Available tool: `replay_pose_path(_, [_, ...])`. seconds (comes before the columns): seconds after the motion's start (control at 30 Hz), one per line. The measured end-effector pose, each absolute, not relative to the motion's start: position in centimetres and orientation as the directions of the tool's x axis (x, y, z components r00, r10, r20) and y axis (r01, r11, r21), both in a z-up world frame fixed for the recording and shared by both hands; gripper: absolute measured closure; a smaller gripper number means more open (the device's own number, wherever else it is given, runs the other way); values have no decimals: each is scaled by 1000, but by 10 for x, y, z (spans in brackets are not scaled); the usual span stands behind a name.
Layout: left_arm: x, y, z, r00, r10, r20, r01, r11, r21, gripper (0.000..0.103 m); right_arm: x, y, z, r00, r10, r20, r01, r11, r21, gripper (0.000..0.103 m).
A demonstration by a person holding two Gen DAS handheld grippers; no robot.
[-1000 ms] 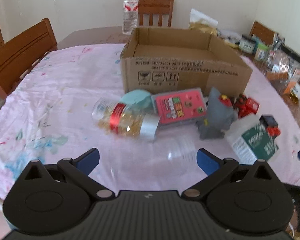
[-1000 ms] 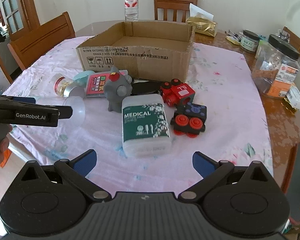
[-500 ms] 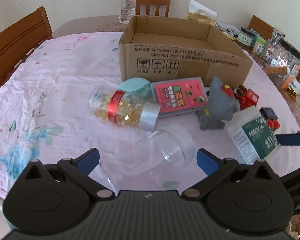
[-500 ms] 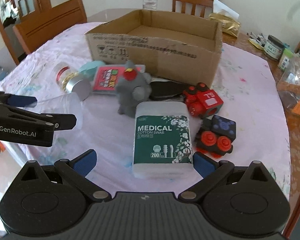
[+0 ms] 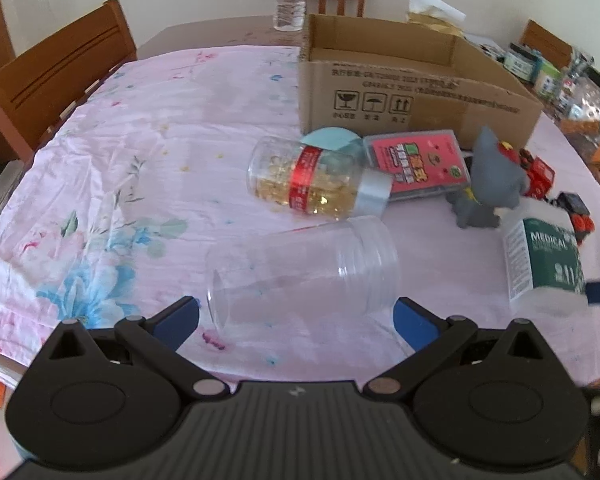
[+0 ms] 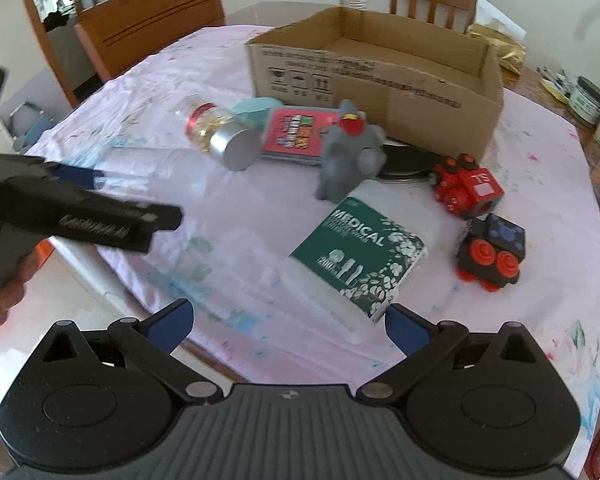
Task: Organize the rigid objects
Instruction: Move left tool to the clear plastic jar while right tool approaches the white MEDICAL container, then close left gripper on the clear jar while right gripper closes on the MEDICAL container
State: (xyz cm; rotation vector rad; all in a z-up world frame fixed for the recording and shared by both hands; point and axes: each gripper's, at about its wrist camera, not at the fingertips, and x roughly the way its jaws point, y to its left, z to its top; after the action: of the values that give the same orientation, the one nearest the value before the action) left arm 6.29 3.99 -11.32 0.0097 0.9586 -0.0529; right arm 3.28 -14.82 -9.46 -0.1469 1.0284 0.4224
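Note:
A clear empty plastic jar [image 5: 300, 272] lies on its side on the pink floral tablecloth [image 5: 140, 184]. My left gripper [image 5: 296, 316] is open, with a finger on each side of the jar's near end. In the right wrist view the same jar [image 6: 152, 176] shows between the left gripper's fingers [image 6: 80, 174]. A white box with a green "MEDICAL" label [image 6: 360, 256] lies just ahead of my right gripper [image 6: 288, 318]. That gripper is open and holds nothing.
An open cardboard box [image 6: 380, 80] stands behind the clutter. In front of it lie a gold-filled jar [image 5: 320, 188], a teal lid [image 5: 328, 138], a pink case [image 5: 416, 164], a grey toy [image 6: 348, 152], a red toy train [image 6: 468, 188] and a black wheeled toy [image 6: 492, 252]. Wooden chairs [image 5: 60, 76] ring the table.
My left gripper has come forward, and the clear jar now lies between its fingers. My right gripper has moved closer to the green-labelled box and turned, so the box looks slanted.

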Motion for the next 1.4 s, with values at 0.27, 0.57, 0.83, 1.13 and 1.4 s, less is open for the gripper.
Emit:
replay_pose_path(0.27, [73,25,-124,577,-9,-817,-6,1000,-16,0,30,-155,-91,451,256,-855,-403,913,60,0])
replay_pose_path(0.57, [76,31,-130,561,11,-828,-12,1000,5,0,51,-172,-71,507,269,-819,-459,888,7,0])
replay_pose_path(0.83, [72,30,-130,576,22,-817,-29,1000,7,0,106,-170,-81,459,324,-827,-546,837,24,0])
replay_pose_path(1.13, [72,31,-129,568,18,-823,-19,1000,9,0,100,-174,-91,327,340,-882,-523,842,131,0])
replay_pose_path(1.4, [69,28,-121,571,27,-821,11,999,40,0,64,-163,-87,348,303,-887,-479,871,109,0])
